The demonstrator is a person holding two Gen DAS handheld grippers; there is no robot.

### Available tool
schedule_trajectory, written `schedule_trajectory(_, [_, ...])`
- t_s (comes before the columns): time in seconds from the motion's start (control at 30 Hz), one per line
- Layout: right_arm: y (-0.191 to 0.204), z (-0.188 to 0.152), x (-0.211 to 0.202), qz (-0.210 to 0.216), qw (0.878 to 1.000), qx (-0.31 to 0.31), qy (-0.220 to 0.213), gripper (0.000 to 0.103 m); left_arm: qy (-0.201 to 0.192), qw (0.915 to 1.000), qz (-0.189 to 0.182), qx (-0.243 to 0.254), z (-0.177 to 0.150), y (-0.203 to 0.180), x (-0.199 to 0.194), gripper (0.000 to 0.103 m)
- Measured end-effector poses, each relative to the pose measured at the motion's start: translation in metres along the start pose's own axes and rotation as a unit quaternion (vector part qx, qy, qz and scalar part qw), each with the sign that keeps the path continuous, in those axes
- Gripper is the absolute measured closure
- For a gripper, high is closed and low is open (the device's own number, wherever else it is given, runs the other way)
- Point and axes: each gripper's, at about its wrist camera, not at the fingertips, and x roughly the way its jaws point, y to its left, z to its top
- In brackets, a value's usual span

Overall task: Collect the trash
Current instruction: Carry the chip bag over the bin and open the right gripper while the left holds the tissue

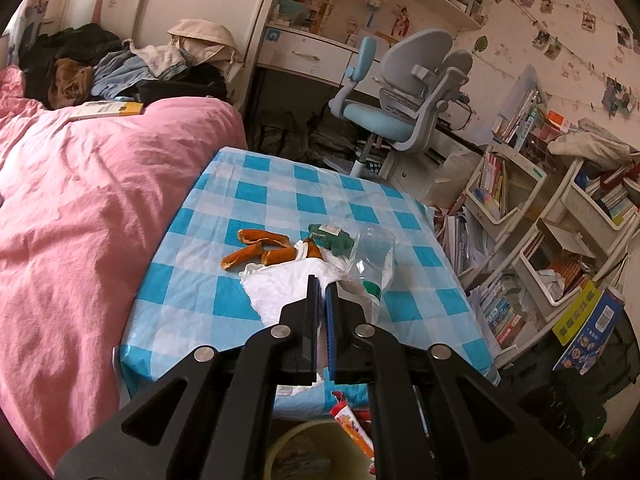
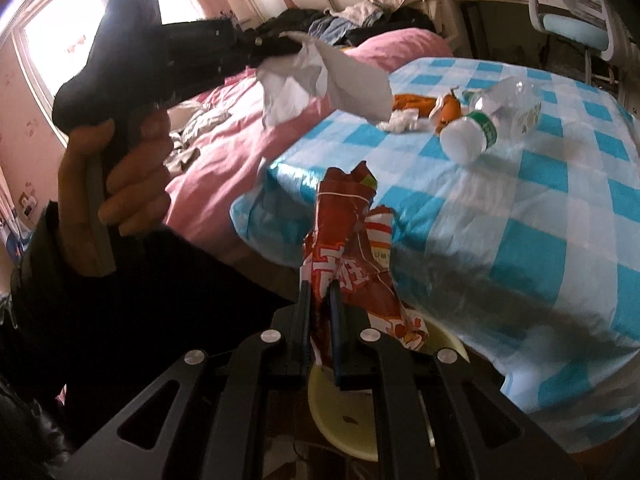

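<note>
My left gripper (image 1: 322, 286), low centre of its own view, is clamped on a crumpled sheet of white paper (image 1: 280, 284); in the right wrist view that paper (image 2: 320, 76) hangs in the air at upper centre, above the edge of the pink quilted bed (image 2: 224, 148) and the table, with the bare hand (image 2: 116, 184) on the handle at left. My right gripper (image 2: 320, 292), low centre of frame, is closed on a torn red-and-white plastic snack wrapper (image 2: 348, 256), held upright over a pale yellow round bin (image 2: 348, 432) at the bottom of the frame; the same wrapper (image 1: 352, 420) shows at the bottom of the left view.

On the blue-and-white checked tablecloth (image 1: 280, 192), mid-frame, lie brown-orange peel strips (image 1: 256, 248), a small green scrap (image 1: 332, 236) just beside them, and a clear crushed plastic bottle with a green label (image 2: 492, 116) on its side. A grey-and-blue desk chair (image 1: 404, 92) stands at upper right, before cluttered white bookshelves (image 1: 532, 220).
</note>
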Motion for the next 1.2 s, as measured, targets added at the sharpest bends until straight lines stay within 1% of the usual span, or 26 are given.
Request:
schedule_trajectory(0.1, [0.001,-0.003,0.005,-0.006,1.0,-0.002,0.014,0.091,0.0,1.0,0.0,0.004,-0.001,-0.003,-0.001,0.1])
schedule_trajectory(0.27, [0.001,-0.008,0.012,-0.014,0.999,-0.008,0.032,0.09,0.001,1.0,-0.001,0.008,-0.003,-0.005,-0.001,0.1])
schedule_trajectory(0.4, [0.001,-0.012,0.019,-0.019,0.998,-0.007,0.052,0.087,0.001,1.0,-0.001,0.008,-0.003,-0.006,-0.001,0.1])
schedule_trajectory(0.5, [0.001,-0.013,0.02,-0.023,0.998,-0.008,0.055,0.084,0.001,1.0,-0.001,0.008,-0.004,-0.007,-0.001,0.1])
schedule_trajectory(0.6, [-0.001,-0.012,0.016,-0.026,0.999,-0.002,0.043,0.08,0.003,0.9999,-0.002,0.012,-0.007,-0.011,-0.001,0.1])
schedule_trajectory(0.77, [-0.004,-0.01,0.011,-0.031,0.999,0.004,0.026,0.077,0.007,0.9998,-0.005,0.019,-0.011,-0.015,-0.001,0.1])
schedule_trajectory(0.9, [-0.003,-0.008,0.003,-0.046,0.999,0.002,0.006,0.067,0.016,0.9996,-0.01,0.022,-0.017,-0.018,-0.002,0.1])
schedule_trajectory(0.97, [-0.004,-0.006,-0.001,-0.055,0.998,0.002,-0.006,0.063,0.026,0.9994,-0.015,0.02,-0.024,-0.02,-0.002,0.1])
schedule_trajectory(1.07, [-0.007,-0.003,-0.008,-0.064,0.998,0.009,-0.023,0.06,0.046,0.9986,-0.019,0.019,-0.037,-0.023,-0.002,0.1])
schedule_trajectory(1.2, [-0.013,-0.002,-0.017,-0.076,0.996,0.023,-0.045,0.057,0.086,0.9956,-0.027,0.022,-0.065,-0.031,-0.001,0.1])
